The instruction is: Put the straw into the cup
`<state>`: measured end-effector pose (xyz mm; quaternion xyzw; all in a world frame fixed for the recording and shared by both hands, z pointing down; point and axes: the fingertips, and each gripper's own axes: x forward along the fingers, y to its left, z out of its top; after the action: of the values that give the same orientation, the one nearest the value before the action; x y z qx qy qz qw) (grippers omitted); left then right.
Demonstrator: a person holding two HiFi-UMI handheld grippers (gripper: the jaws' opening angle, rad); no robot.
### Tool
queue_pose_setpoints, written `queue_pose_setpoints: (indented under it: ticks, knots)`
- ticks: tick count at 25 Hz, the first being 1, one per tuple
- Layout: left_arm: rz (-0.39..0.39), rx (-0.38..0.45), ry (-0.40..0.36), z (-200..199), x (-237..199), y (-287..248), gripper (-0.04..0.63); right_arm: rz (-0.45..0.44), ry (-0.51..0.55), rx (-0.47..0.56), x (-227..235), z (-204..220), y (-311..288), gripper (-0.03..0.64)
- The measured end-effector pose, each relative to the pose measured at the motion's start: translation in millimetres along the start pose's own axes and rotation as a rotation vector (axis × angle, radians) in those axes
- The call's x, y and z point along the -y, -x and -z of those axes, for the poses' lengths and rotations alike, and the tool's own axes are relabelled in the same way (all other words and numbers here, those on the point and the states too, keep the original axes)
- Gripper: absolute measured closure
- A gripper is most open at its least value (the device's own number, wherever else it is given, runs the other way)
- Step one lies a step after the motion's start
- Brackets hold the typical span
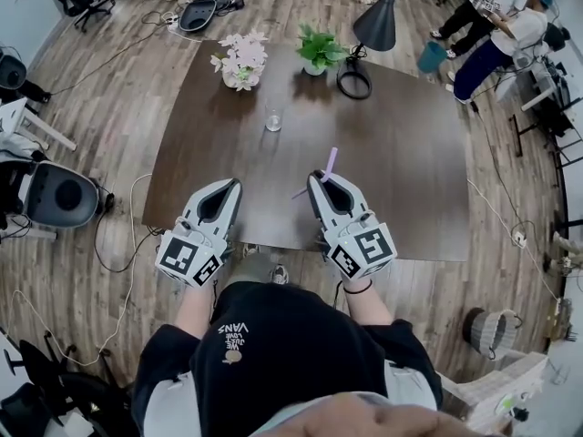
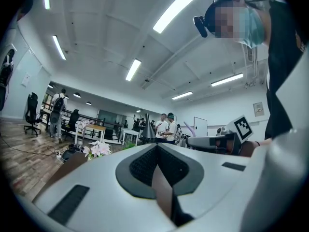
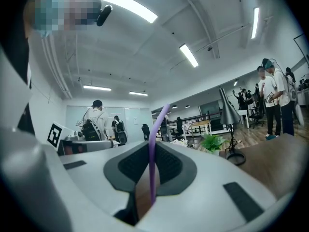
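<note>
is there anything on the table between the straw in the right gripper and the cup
No. In the head view the stretch of table between the straw, held in the right gripper, and the cup is bare.

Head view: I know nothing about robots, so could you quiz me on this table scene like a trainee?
1. True or false: the straw already stands in the cup.
2. Which holds the straw? A: left gripper; B: right gripper.
3. What colour is the straw?
Key: 1 false, the cup stands apart from it on the table; 2 B, between its fingers; 3 purple.
</note>
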<state>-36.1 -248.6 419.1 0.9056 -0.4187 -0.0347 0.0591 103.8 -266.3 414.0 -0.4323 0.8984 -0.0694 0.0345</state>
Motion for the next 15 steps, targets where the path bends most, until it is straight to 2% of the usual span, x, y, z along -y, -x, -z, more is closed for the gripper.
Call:
queue_pose_setpoints:
  ticks: [15]
  knots:
    - [0.111,-0.009,0.013,-14,-78,-71,0.584,0.078,0.025,0.012,39,-15,-95,0.572]
